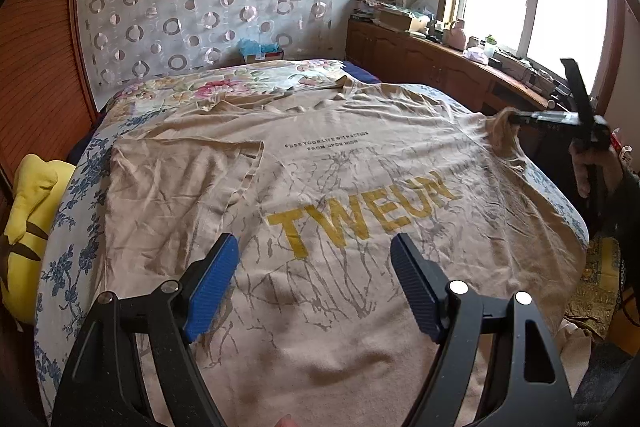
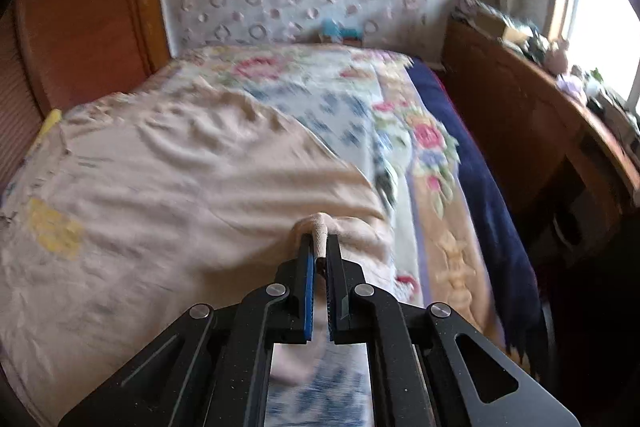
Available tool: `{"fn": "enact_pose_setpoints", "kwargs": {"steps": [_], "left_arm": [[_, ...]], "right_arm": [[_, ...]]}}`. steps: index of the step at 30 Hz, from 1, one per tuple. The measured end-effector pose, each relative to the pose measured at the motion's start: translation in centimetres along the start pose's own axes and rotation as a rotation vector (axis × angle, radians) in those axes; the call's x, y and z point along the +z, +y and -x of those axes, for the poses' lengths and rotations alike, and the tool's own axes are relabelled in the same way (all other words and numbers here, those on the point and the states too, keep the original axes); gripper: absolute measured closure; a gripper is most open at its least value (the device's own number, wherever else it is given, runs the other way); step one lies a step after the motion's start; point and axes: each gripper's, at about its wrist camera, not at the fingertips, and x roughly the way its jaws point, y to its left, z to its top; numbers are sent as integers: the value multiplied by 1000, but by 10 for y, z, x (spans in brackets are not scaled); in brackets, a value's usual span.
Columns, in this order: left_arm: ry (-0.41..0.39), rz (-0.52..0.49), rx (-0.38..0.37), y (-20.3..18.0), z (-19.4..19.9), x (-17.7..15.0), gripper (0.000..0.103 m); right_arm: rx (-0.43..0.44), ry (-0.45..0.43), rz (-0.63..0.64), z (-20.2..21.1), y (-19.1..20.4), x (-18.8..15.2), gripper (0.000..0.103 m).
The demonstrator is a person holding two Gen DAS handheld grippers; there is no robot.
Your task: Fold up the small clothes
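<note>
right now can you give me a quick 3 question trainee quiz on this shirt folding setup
1. True or false: the right claw is shut on a bunched edge of the beige T-shirt.
2. Which sleeve is already folded in over the shirt in the left wrist view? A) the picture-left one B) the picture-right one
3. Fill in: the left claw is ____ above the shirt, gripping nothing.

Key: 1 true; 2 A, the left sleeve; 3 open.
</note>
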Motion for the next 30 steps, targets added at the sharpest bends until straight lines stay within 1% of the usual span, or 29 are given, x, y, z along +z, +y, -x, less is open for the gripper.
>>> {"fn": "enact_pose_setpoints", "kwargs": {"steps": [4, 6, 8, 10, 12, 13, 14, 15, 16, 18, 20, 22, 26, 30], "left_arm": [[-1, 1, 2, 1, 1, 0, 24], [-3, 5, 2, 3, 2, -1, 24], [-5, 10, 3, 4, 2, -2, 24], [-5, 15, 3, 5, 3, -3, 24], [-5, 13, 5, 6, 4, -3, 24], [-5, 13, 4, 6, 4, -4, 24], [-5, 14, 4, 6, 4, -4, 24], [-5, 14, 4, 6, 4, -4, 24], [-6, 16, 4, 6, 5, -4, 24], [-7, 19, 3, 6, 5, -3, 24], [-7, 20, 0, 5, 5, -4, 24], [-7, 18, -1, 4, 4, -4, 24], [-3, 18, -3, 3, 4, -5, 24], [-1, 19, -1, 3, 4, -4, 24]], "right_arm": [[87, -77, 67, 24, 42, 13, 98], [147, -106, 102, 33, 68, 18, 98], [221, -117, 121, 38, 90, 18, 98], [278, -109, 145, 37, 111, 16, 98], [310, -92, 155, 31, 126, 12, 94], [319, -80, 162, 28, 131, 10, 85], [316, -67, 171, 24, 134, 8, 74], [305, -59, 173, 20, 133, 7, 70], [298, -59, 167, 18, 129, 6, 69], [277, -57, 133, 10, 116, 8, 69], [236, -54, 103, 6, 103, 7, 69], [215, -35, 79, -2, 92, 7, 69], [229, 6, 71, -18, 104, 11, 69], [252, 67, 83, -50, 114, 18, 69]]}}
